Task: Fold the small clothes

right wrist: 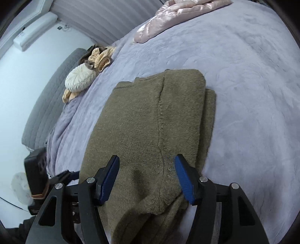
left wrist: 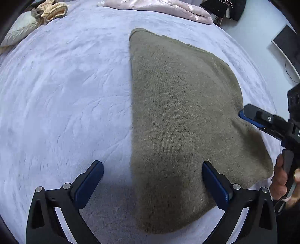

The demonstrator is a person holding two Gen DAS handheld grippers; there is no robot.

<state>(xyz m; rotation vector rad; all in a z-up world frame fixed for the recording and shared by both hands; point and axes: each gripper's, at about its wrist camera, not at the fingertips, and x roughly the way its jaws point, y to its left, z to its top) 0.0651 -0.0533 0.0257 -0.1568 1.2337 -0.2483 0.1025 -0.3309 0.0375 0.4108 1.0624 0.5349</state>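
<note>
An olive knit sweater (left wrist: 180, 105) lies folded lengthwise on the lavender bed cover (left wrist: 65, 93). My left gripper (left wrist: 152, 180) is open, hovering over the sweater's near left edge, one finger over the cover, the other over the knit. My right gripper (right wrist: 147, 176) is open, with both blue pads above the sweater's (right wrist: 150, 116) near end, where a folded layer shows a seam. The right gripper also shows in the left wrist view (left wrist: 241, 113) at the sweater's right edge, held by a hand.
A pink satin quilt (left wrist: 159, 7) lies at the far side of the bed. A beige and brown bundle of clothes (left wrist: 52, 11) and a cream pillow (right wrist: 80, 78) sit at the far left corner. A grey headboard (right wrist: 50, 97) stands beyond.
</note>
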